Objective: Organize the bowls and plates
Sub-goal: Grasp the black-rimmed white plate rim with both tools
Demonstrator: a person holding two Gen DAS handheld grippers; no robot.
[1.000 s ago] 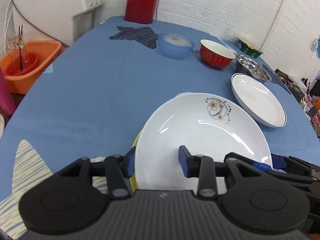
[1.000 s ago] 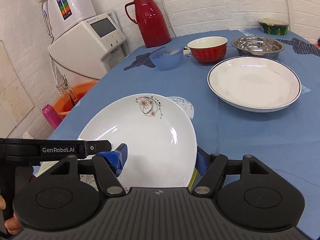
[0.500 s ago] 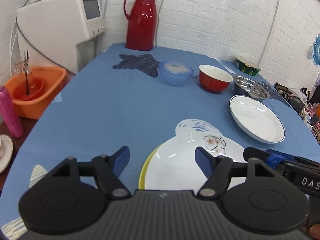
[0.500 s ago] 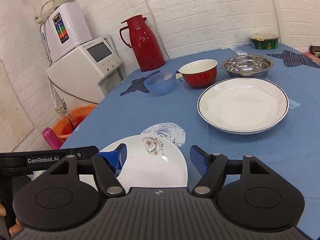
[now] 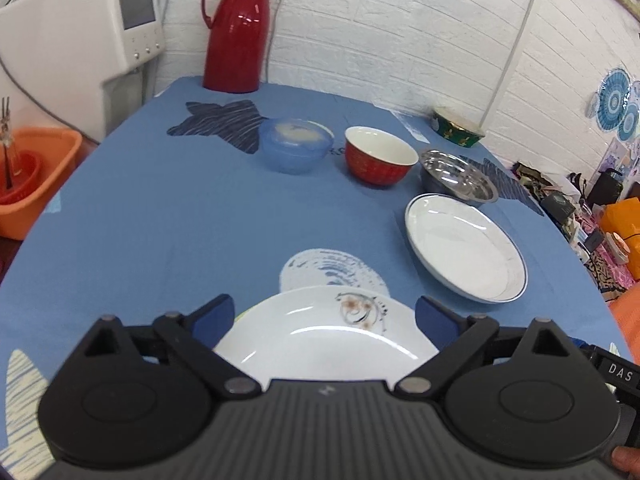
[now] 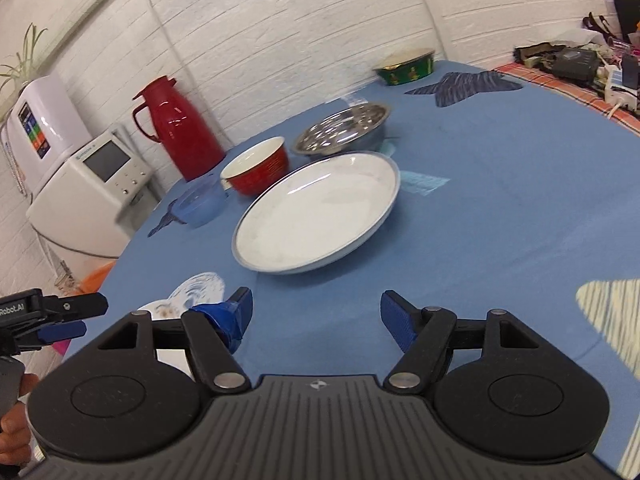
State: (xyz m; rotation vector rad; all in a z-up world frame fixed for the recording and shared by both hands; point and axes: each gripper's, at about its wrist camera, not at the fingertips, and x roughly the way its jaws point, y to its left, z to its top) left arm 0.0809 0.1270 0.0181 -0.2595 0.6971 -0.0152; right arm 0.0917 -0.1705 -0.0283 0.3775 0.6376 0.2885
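Note:
A white flower-patterned plate (image 5: 328,340) lies on the blue table (image 5: 180,220), a yellow rim just showing under its left edge. My left gripper (image 5: 325,314) hangs open above this plate, touching nothing. A blue-rimmed white plate (image 5: 464,248) (image 6: 316,212) lies further right. Behind it stand a blue plastic bowl (image 5: 295,144) (image 6: 198,204), a red bowl (image 5: 378,156) (image 6: 256,166), a steel bowl (image 5: 458,176) (image 6: 342,128) and a green bowl (image 5: 458,126) (image 6: 406,65). My right gripper (image 6: 316,316) is open over bare cloth in front of the blue-rimmed plate. Only a sliver of the flowered plate (image 6: 160,308) shows there.
A red thermos (image 5: 236,28) (image 6: 178,128) stands at the table's far edge beside a white appliance (image 5: 80,40) (image 6: 96,188). An orange basin (image 5: 32,184) sits off the left side. Clutter (image 6: 580,60) lies past the right edge. A hand (image 6: 12,428) holds the left gripper.
Both grippers let go of the flowered plate, opened wide and lifted back. The right one swung right toward the blue-rimmed plate. The flowered plate stays where it was set.

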